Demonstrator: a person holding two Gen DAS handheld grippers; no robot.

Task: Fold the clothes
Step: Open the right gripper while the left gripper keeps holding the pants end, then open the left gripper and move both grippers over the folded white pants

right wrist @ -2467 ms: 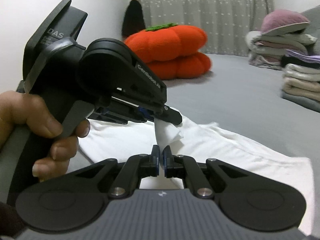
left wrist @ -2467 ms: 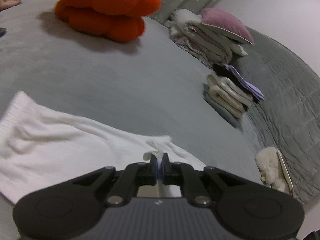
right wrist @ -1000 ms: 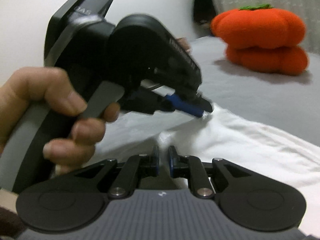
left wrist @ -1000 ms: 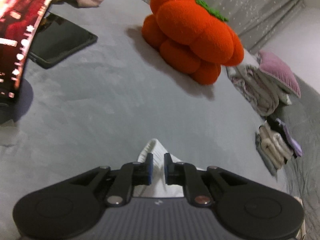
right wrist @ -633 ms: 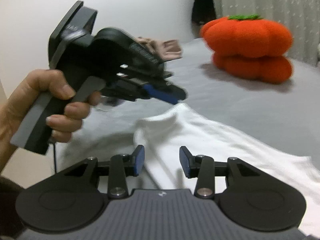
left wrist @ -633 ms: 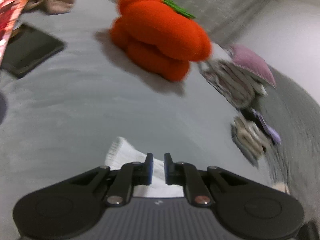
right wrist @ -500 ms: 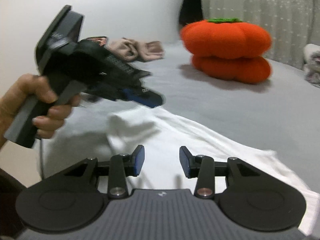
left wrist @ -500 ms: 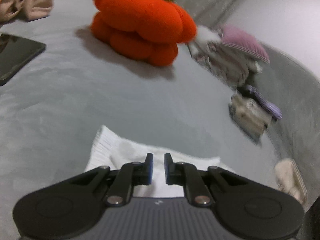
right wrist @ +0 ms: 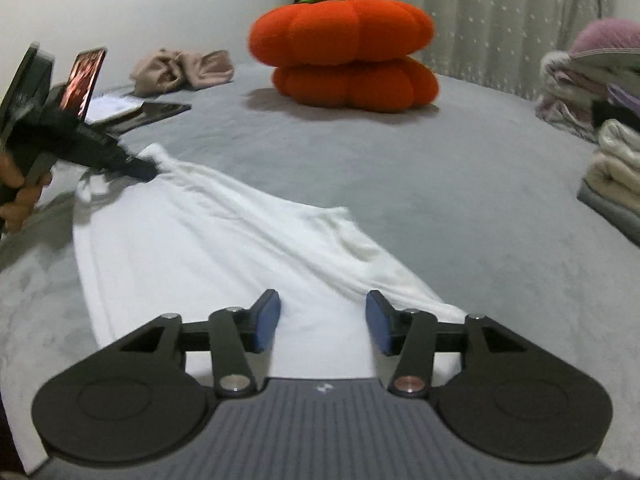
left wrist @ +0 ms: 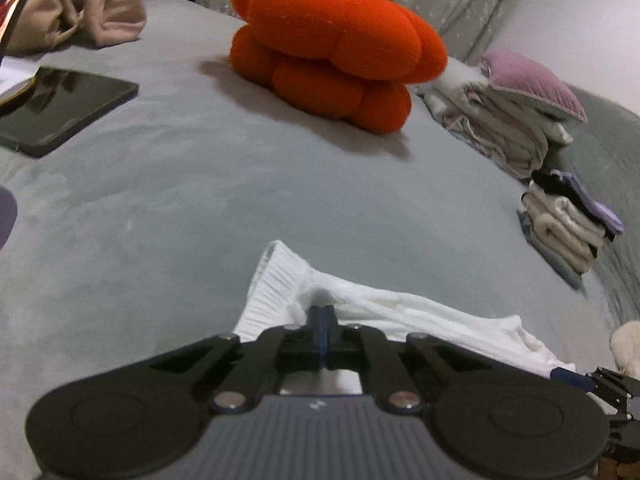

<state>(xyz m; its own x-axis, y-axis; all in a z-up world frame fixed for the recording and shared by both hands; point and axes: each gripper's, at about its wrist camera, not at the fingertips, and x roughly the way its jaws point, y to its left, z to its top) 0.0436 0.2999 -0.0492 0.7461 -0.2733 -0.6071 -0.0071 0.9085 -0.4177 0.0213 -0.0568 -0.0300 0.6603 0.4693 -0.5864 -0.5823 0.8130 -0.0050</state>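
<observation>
Just ahead of the plush orange pumpkin cushion (right wrist: pixel 344 44), soft white garment (right wrist: pixel 224 248) lying flat, left gripper (left wrist: pixel 322 326) clenched on its ribbed hem, right gripper (right wrist: pixel 322 322) spread wide above its smooth cloth.

No text, brand or number can be read here. The right gripper (right wrist: pixel 322 322) has only a small pale mark in the middle of its grey ribbed body, too small to tell. The lit screen (right wrist: pixel 84 78) standing at the left shows red, blurred pictures, not readable.
</observation>
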